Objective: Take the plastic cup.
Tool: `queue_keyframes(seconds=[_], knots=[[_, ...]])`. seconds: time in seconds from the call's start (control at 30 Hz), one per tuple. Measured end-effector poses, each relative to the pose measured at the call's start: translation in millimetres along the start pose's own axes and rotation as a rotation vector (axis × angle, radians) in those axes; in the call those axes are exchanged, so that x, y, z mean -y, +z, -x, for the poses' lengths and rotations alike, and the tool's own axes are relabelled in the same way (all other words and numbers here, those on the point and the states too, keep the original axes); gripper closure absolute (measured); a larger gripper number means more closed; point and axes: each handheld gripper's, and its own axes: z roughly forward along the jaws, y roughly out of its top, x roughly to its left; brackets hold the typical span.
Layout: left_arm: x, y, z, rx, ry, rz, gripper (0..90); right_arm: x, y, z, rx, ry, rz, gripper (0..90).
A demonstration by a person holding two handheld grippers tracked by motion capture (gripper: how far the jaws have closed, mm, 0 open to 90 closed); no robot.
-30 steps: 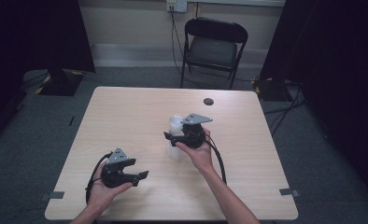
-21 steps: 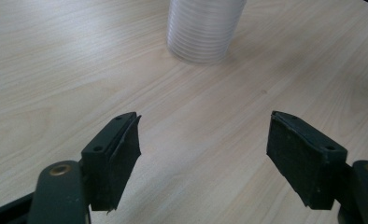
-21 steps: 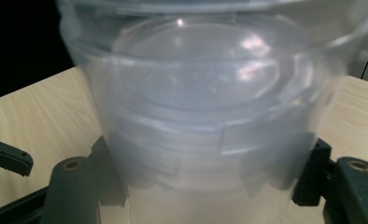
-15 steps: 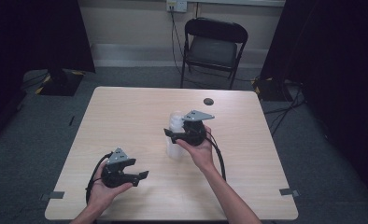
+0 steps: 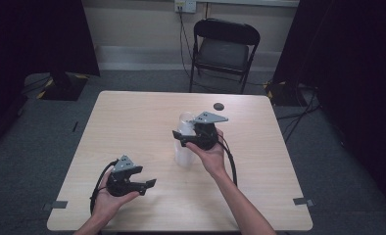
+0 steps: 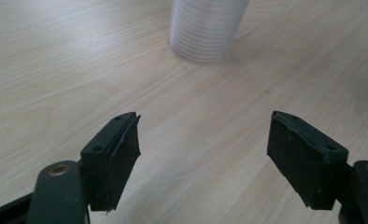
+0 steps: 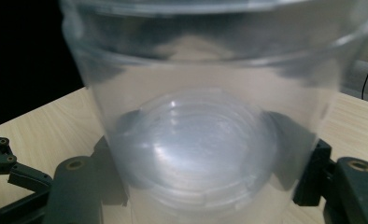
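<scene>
**A:** How do your two grippers stand, and what are they on?

**B:** Your right gripper [image 5: 181,138] has its black jaws around the tall clear plastic cup with fine ribs [image 5: 185,142], a little right of the middle of the pale wooden table [image 5: 132,117]. In the right gripper view the cup [image 7: 205,140] stands between the two jaws, and both dark pads show through its wall, one on each side, pressed against it. So the jaws are partway closed and clamped on the cup, gripping it low down, near its round base.

**A:** Is the cup upright?

**B:** In the high view it looks upright or close to it, with its foot at the tabletop. Whether it rests on the wood or is just clear of it, you cannot tell.

**A:** And the left one?

**B:** Your left gripper [image 5: 151,184] sits in your hand near the front left of the table, well apart from the cup. In the left gripper view its jaws are spread wide with nothing but bare wood between them [image 6: 203,140]; they touch nothing. The ribbed lower part of the cup [image 6: 205,30] shows ahead of them at the top of that view.

**A:** Anything else on the table?

**B:** A small dark round disc [image 5: 218,105] lies near the far edge, beyond the right gripper and apart from the cup.
</scene>
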Motion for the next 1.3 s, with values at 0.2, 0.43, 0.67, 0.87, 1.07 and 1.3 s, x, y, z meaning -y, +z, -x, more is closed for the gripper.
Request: queue_keyframes(seconds=[0.2, 0.43, 0.67, 0.87, 1.07, 1.3], knots=[[-0.2, -0.6, -0.5, -0.004, 0.002, 0.0, 25.1, -6.1, -2.1, -1.3, -0.004, 0.004, 0.015, 31.7], [-0.1, -2.3, 2.1, -0.035, 0.021, 0.036, 28.7, -14.4, -4.6, -1.2, 0.003, 0.024, 0.024, 32.3], [0.7, -1.4, 0.9, -0.026, 0.012, 0.035, 30.6, -21.7, -9.5, -1.9, -0.003, 0.021, 0.044, 32.4], [0.3, 0.3, 1.7, 0.022, 0.018, 0.047, 33.9, -26.1, -14.9, -1.5, -0.01, 0.034, 0.063, 32.7], [0.3, 1.9, 4.1, 0.048, 0.026, 0.053, 38.1, -29.9, -21.4, -1.0, -0.004, 0.052, 0.068, 33.2], [-0.5, 0.8, 5.8, 0.072, 0.013, 0.115, 45.9, -34.5, -31.4, 2.2, -0.004, 0.065, 0.089, 33.7]])
